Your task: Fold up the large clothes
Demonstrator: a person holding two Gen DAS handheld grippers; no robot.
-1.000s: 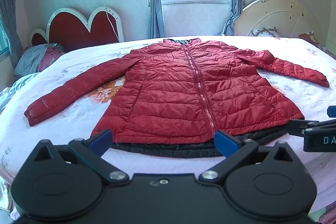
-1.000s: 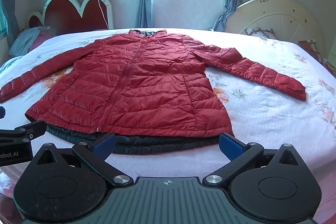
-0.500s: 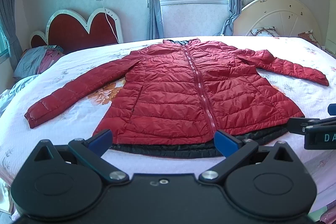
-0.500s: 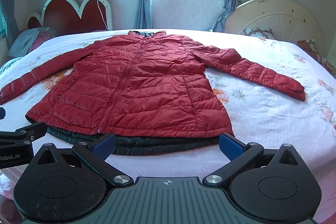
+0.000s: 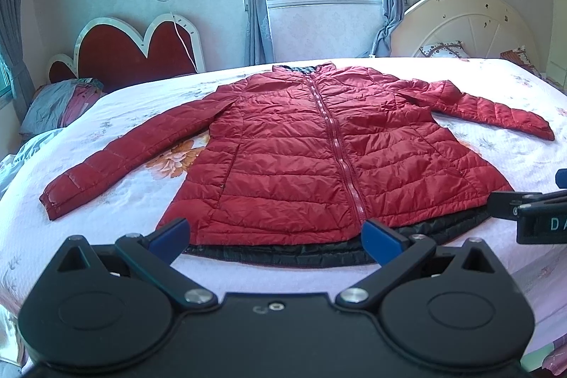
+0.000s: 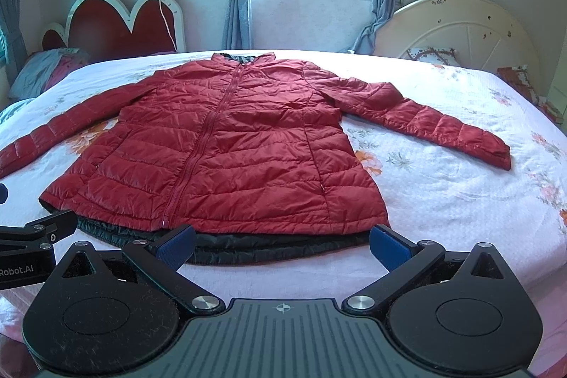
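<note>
A red quilted puffer jacket (image 5: 319, 158) lies flat on the bed, zipped, front up, both sleeves spread out; it also shows in the right wrist view (image 6: 219, 151). Its dark lining shows along the hem (image 5: 283, 254). My left gripper (image 5: 276, 234) is open and empty, hovering just short of the hem's left half. My right gripper (image 6: 281, 243) is open and empty, just short of the hem's right half. Each gripper shows at the edge of the other's view, the right one in the left wrist view (image 5: 531, 215), the left one in the right wrist view (image 6: 32, 243).
The bed has a white floral cover (image 6: 443, 201). A red heart-shaped headboard (image 5: 141, 48) and a pillow (image 5: 56, 101) are at the far left, a cream round headboard (image 5: 467, 23) at the far right. A window with blue curtains (image 5: 255, 6) is behind.
Both grippers have stayed open and almost still; the left wrist view has risen or tilted slightly. The jacket has not moved.
</note>
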